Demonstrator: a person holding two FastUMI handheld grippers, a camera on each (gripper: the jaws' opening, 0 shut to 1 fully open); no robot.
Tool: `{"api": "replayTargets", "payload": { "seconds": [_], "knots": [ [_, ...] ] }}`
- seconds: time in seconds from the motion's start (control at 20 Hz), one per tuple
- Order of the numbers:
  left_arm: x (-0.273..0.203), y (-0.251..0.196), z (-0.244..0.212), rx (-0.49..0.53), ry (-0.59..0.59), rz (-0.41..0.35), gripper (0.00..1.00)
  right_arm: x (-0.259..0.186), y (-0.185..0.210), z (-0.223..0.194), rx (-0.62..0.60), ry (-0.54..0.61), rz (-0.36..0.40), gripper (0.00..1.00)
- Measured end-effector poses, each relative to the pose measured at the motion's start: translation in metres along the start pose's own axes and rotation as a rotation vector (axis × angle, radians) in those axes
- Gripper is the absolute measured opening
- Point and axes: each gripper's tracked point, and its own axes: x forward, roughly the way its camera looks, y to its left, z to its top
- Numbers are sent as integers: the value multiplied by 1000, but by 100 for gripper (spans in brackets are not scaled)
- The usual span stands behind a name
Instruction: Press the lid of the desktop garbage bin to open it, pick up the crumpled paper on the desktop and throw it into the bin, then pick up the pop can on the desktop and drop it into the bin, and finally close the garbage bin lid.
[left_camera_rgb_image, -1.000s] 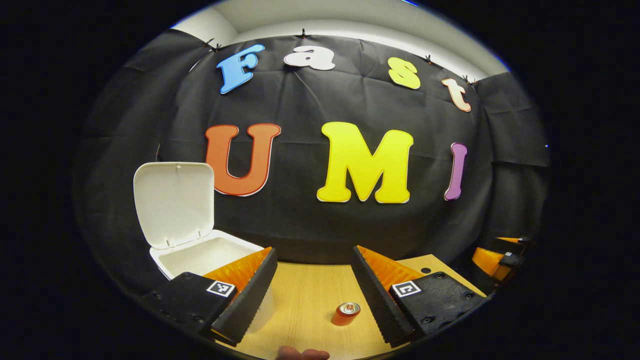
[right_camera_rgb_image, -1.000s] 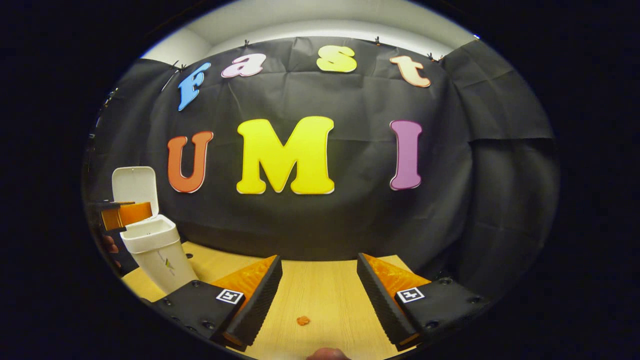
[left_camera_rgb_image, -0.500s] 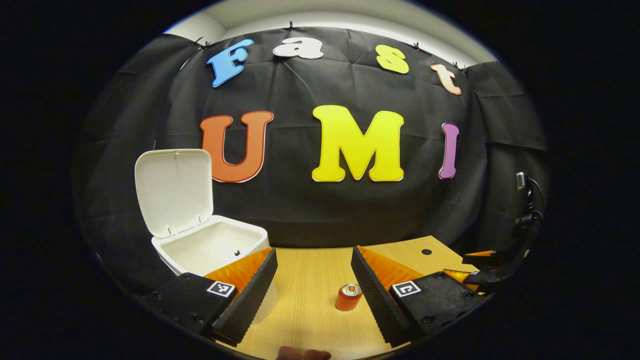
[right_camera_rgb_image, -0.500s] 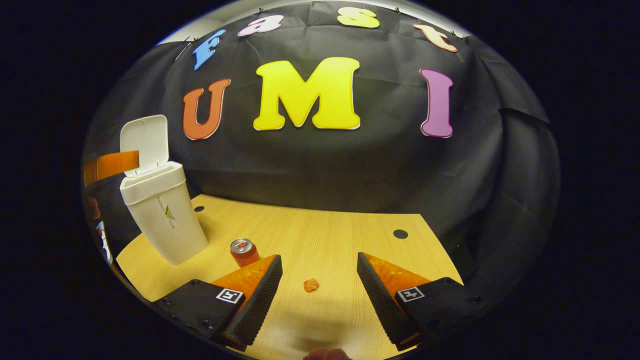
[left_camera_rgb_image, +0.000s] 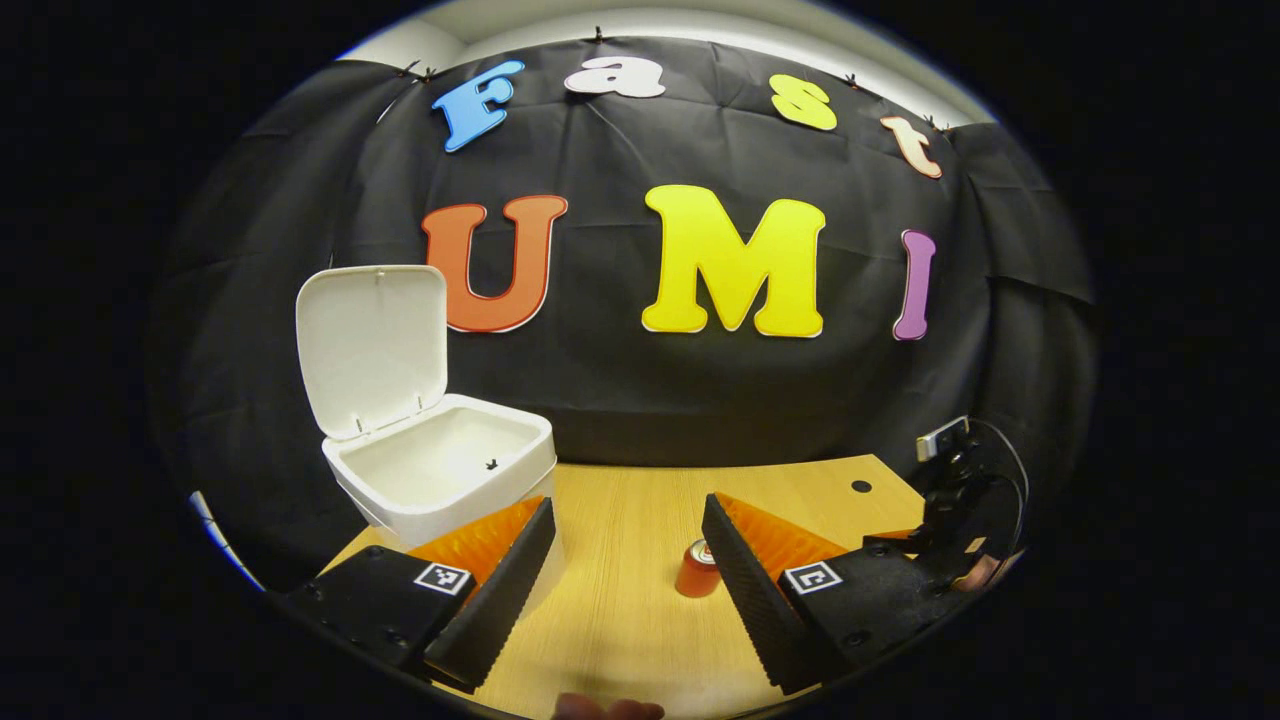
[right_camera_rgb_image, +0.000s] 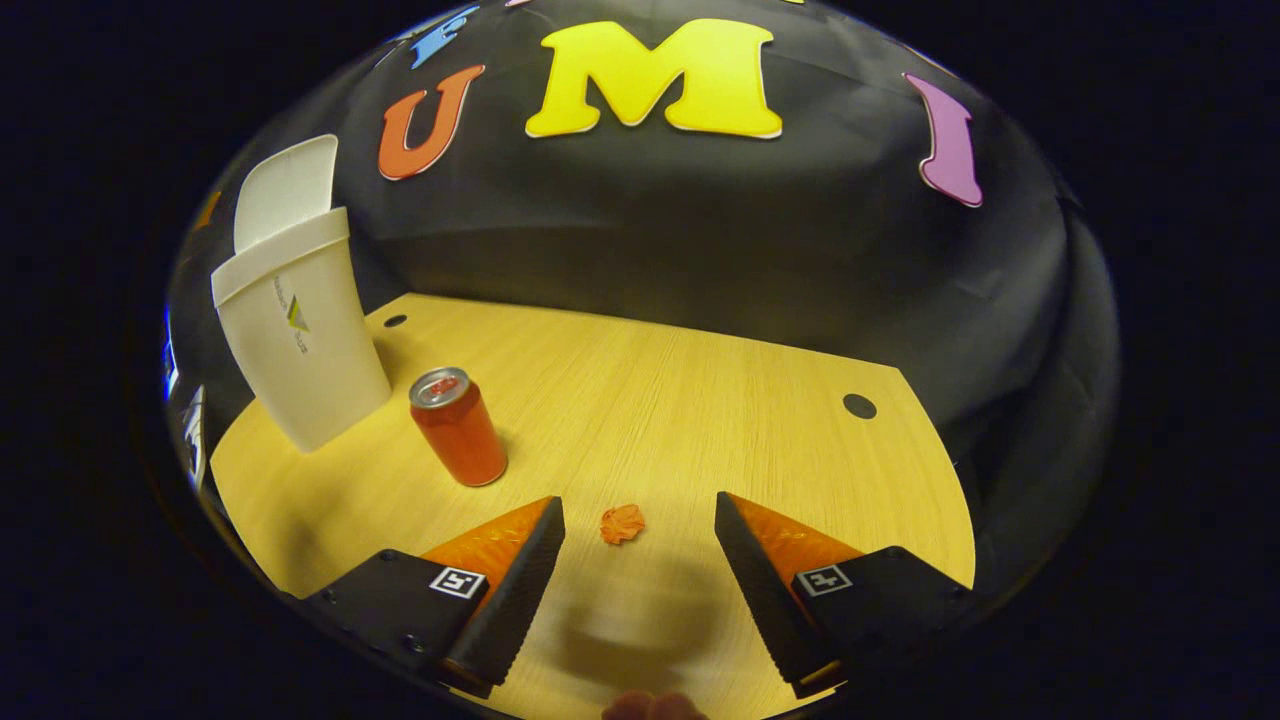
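The white bin (left_camera_rgb_image: 440, 475) stands at the table's left with its lid (left_camera_rgb_image: 370, 350) up; in the right gripper view the bin (right_camera_rgb_image: 300, 345) is at far left. A red pop can (right_camera_rgb_image: 458, 428) stands upright to the right of it, partly behind a finger in the left gripper view (left_camera_rgb_image: 694, 574). A small orange crumpled paper (right_camera_rgb_image: 622, 523) lies on the table just ahead of my right gripper (right_camera_rgb_image: 640, 590), which is open and low over the table. My left gripper (left_camera_rgb_image: 625, 585) is open and empty, just right of the bin.
The wooden table (right_camera_rgb_image: 700, 400) has two round cable holes (right_camera_rgb_image: 858, 406) (right_camera_rgb_image: 395, 321). Black cloth closes off the back and sides. In the left gripper view the other gripper and its cables (left_camera_rgb_image: 960, 500) sit at the far right edge.
The right gripper has tilted down and dropped toward the table, bringing the can and the paper closer. The left gripper has shifted slightly, with the bin now lower and nearer.
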Motion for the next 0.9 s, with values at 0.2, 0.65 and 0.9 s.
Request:
{"api": "replayTargets", "payload": {
  "seconds": [0.2, 0.65, 0.9],
  "knots": [
    [-5, 12, -8, -5, 31, 51, 98, 42, 9, -24, -18, 96, 35, 97],
    [-14, 39, -17, -18, 55, 144, 98, 72, 19, -49, 11, 197, 73, 97],
    [-12, 41, -22, -32, 64, 152, 99, 80, 13, -51, 69, 207, 34, 83]
  ]
}}
